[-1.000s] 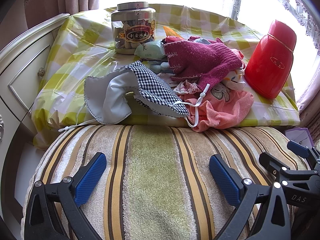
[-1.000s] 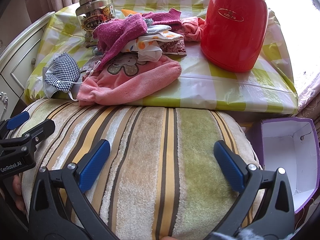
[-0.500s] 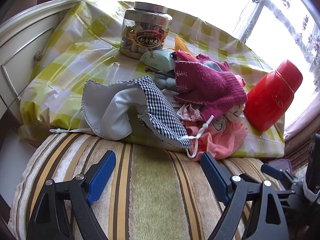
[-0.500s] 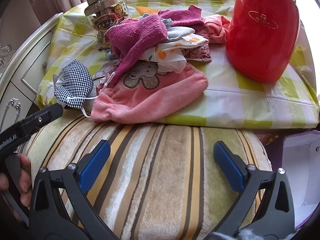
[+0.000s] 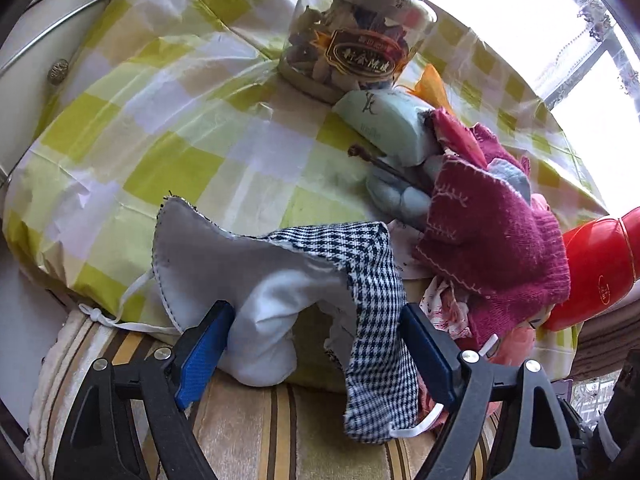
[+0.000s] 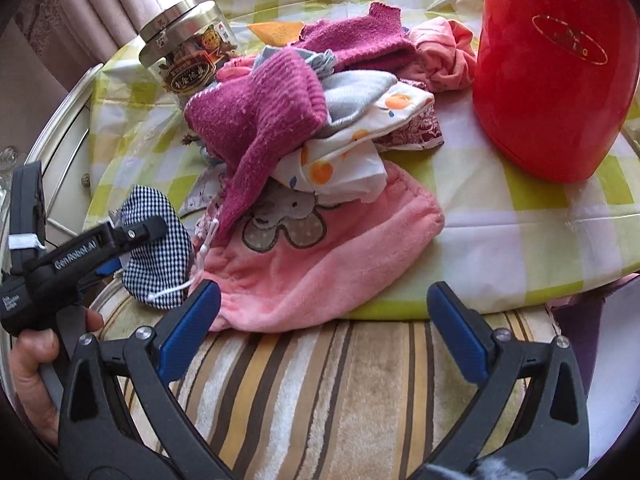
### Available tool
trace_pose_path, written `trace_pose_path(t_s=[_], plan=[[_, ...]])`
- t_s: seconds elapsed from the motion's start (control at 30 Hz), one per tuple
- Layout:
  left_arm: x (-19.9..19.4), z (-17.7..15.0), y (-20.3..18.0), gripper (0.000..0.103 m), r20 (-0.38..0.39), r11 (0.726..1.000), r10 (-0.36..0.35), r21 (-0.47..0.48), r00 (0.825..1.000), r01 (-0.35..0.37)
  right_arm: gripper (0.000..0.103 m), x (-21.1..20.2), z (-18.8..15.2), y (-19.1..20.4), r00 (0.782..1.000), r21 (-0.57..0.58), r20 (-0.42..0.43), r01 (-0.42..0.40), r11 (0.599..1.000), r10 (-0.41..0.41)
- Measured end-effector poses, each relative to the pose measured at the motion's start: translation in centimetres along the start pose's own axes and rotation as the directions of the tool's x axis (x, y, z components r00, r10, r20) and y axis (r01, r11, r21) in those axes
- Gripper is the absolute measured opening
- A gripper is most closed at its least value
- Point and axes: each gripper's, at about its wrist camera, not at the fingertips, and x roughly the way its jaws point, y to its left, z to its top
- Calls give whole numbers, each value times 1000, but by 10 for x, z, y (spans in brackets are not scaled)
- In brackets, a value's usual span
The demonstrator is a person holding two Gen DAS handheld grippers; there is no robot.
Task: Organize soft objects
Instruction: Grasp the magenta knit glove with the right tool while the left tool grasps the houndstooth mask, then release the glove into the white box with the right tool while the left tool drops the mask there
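Left side: the left hand-held gripper sits at the near edge of the desk, jaws closing, with the checked face mask between them. The left pad appears to touch the mask's white lining, and the houndstooth flap drapes against the right pad; no firm pinch is evident yet. The mask lies directly ahead of this gripper, hanging over the desk edge onto the striped cushion, its long axis running roughly across the jaws. Judgement: the left gripper is plainly the nearer one, and the coming move depends on the pads meeting on the cloth rather than on the loose ear loop. Centre: the remaining soft items form a heap further right, with the magenta knit glove on top and the pink towel cap beneath. Right side: the right hand-held gripper is spread wide and empty, with the pink towel cap just ahead. A red flask stands at far right.
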Motion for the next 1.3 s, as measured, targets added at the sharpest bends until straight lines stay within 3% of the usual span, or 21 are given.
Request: trace_pose_path(t_s=[0.03, 0.13, 0.33, 0.43, 0.6, 0.67, 0.73, 0.77, 0.87, 1.03, 1.3], plan=[[2, -1, -1, 68, -2, 1000, 2, 10, 1000, -2, 103, -6, 3, 2, 999, -17, 32, 13, 1000, -13], [3, -6, -6, 53, 9, 999, -8, 49, 1000, 7, 103, -18, 16, 9, 991, -87, 116, 78, 993, -68], [0, -14, -14, 35, 30, 994, -44, 104, 999, 40, 103, -27, 41, 31, 961, -233, 255, 171, 957, -110], [-1, -14, -13, 34, 35, 993, -63, 104, 997, 59, 103, -22, 49, 43, 943, -325, 303, 238, 915, -137], [-2, -14, -11, 34, 41, 993, -73, 99, 996, 69, 100, 0, 52, 57, 929, -419, 314, 319, 850, -194], [-1, -13, -11, 34, 42, 993, -74, 99, 996, 69, 87, 9, 50, 61, 926, -450, 313, 339, 826, -209], [-2, -14, -11, 34, 44, 992, -74, 101, 996, 69, 60, 20, 49, 62, 932, -471, 287, 338, 815, -221], [-2, -15, -12, 34, 46, 992, -74, 102, 996, 69, 53, 25, 48, 62, 937, -480, 271, 329, 813, -219], [-3, -15, -12, 34, 51, 992, -75, 103, 996, 69, 45, 26, 43, 63, 931, -490, 294, 341, 803, -215], [-9, -17, -12, 32, 88, 993, -67, 107, 994, 57, 33, 8, 34, 63, 920, -475, 358, 325, 818, -158], [-37, -25, -20, 27, 213, 990, -58, 140, 975, 28, 30, -38, 21, 50, 903, -397, 421, 267, 878, -84]])
